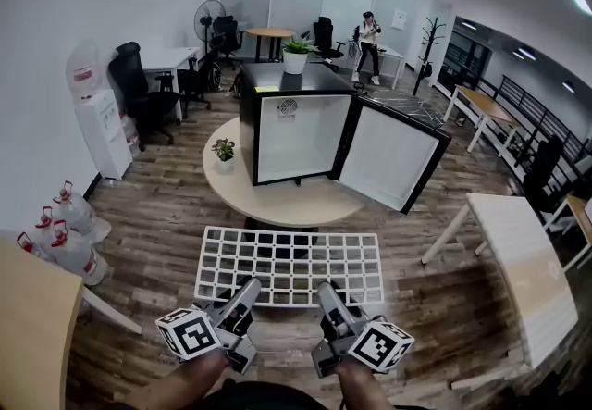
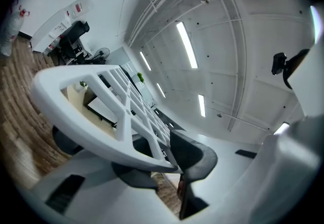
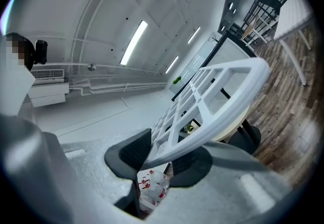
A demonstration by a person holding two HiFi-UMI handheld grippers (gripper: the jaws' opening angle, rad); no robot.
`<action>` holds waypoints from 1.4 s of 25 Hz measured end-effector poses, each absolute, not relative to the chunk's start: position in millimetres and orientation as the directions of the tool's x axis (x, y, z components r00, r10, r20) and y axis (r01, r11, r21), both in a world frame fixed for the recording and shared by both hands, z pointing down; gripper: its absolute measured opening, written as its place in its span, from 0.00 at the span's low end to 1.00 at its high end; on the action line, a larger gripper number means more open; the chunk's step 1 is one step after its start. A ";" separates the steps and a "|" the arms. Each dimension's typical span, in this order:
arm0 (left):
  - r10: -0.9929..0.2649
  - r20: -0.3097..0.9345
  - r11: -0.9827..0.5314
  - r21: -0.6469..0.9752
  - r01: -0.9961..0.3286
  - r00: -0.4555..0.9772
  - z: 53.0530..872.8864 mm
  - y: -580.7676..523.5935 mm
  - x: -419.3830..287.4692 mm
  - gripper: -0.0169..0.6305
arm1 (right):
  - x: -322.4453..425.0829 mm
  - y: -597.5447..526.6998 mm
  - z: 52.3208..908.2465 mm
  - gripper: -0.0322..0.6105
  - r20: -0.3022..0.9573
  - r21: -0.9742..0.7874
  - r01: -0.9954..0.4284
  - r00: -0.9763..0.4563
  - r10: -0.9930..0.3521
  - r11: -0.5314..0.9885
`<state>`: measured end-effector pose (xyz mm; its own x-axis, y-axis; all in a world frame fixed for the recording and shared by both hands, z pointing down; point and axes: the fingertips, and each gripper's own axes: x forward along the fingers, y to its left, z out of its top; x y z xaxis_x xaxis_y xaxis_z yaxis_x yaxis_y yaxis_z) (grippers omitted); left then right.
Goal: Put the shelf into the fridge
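A white grid shelf (image 1: 289, 265) hangs flat in the air in front of me, with both grippers on its near edge. My left gripper (image 1: 248, 294) is shut on the rim toward the left, and my right gripper (image 1: 329, 295) is shut on it toward the right. In the left gripper view the shelf (image 2: 91, 112) runs off between the dark pads of the left gripper (image 2: 157, 165). The right gripper view shows the shelf (image 3: 217, 101) pinched in the right gripper (image 3: 162, 160). Ahead, the black fridge (image 1: 291, 135) stands on a round table (image 1: 277, 205), its door (image 1: 393, 154) swung open to the right and its white inside bare.
A small potted plant (image 1: 223, 151) sits on the round table left of the fridge. A water dispenser (image 1: 102, 117) and water bottles (image 1: 60, 228) stand at the left wall. A white table (image 1: 523, 269) is at right, a wooden desk (image 1: 32, 334) at near left. A person (image 1: 369, 45) stands far back.
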<state>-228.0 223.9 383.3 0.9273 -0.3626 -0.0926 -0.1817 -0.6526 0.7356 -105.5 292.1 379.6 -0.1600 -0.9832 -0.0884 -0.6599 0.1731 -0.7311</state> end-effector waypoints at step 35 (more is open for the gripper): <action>-0.303 -0.054 -0.631 0.760 -0.157 0.951 407.2 54.8 -116.9 0.16 | 1.3 130.8 405.8 0.21 -0.032 -0.746 -0.660 -0.098 -0.995 0.089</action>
